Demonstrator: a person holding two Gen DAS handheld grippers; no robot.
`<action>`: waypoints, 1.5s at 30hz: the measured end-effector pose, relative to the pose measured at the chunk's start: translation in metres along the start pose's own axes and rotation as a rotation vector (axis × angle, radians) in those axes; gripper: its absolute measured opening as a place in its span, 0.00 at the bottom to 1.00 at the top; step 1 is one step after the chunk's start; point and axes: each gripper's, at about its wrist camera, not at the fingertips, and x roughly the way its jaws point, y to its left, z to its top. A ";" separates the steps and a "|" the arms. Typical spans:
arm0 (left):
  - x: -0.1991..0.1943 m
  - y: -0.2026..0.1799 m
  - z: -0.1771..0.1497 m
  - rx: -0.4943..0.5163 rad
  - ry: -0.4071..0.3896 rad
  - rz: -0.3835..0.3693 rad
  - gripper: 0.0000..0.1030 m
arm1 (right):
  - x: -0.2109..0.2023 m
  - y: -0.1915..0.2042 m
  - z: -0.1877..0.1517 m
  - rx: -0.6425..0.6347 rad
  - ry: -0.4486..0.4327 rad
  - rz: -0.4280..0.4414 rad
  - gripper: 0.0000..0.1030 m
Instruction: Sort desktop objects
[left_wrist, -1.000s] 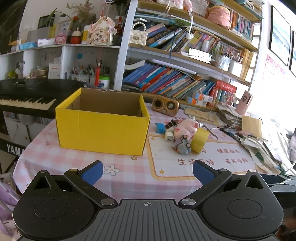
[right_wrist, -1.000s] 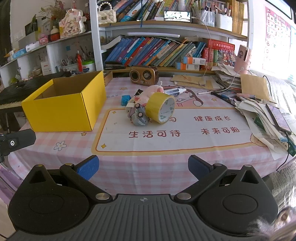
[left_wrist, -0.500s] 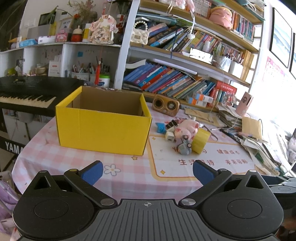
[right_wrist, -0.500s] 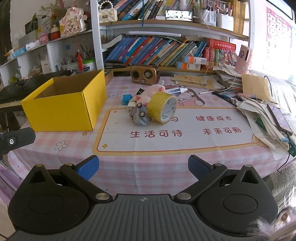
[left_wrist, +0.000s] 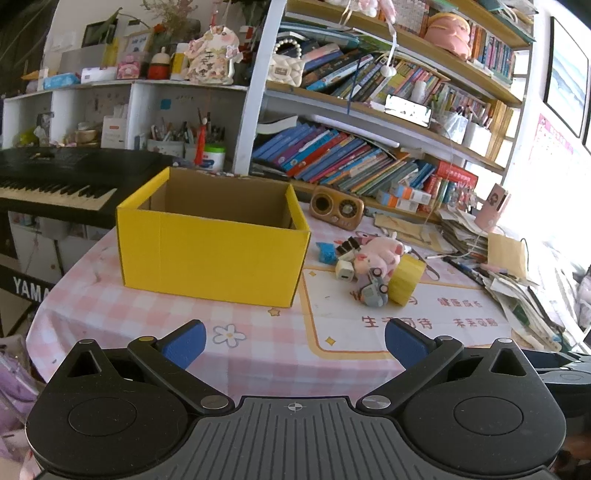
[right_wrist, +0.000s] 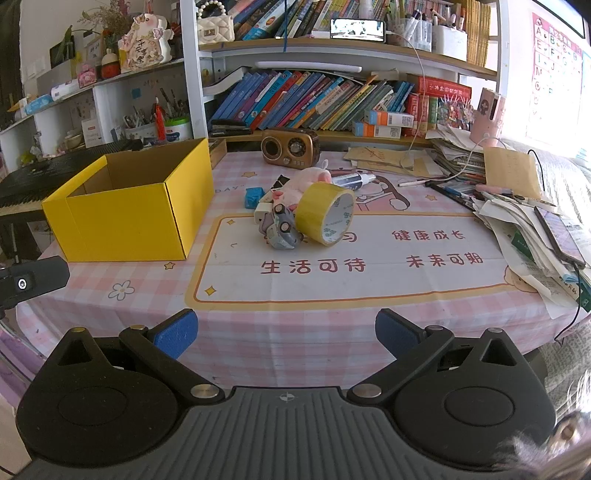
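Edged nearer the table: left gripper (left_wrist: 293, 341) and right gripper (right_wrist: 286, 330), both spread wide and empty; yellow box (right_wrist: 129, 210) unfilled, tape roll (right_wrist: 327, 213), toy car (right_wrist: 282, 229), pink plush (right_wrist: 306, 181) unsorted.

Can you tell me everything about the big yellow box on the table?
The yellow box is cardboard, bright yellow outside and plain brown inside. Its top is open, and the part of the inside that shows looks empty. It stands upright on the pink checked tablecloth, left of the toy pile, touching none of it.
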 end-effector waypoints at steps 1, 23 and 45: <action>0.000 0.001 0.000 -0.003 0.002 0.002 1.00 | 0.000 0.000 0.000 -0.001 0.000 0.000 1.00; -0.003 0.003 -0.002 -0.010 0.001 0.001 1.00 | -0.001 0.000 0.000 0.000 0.001 0.001 1.00; 0.002 0.004 0.000 -0.018 0.015 0.016 1.00 | 0.000 0.003 -0.002 0.008 0.004 -0.003 1.00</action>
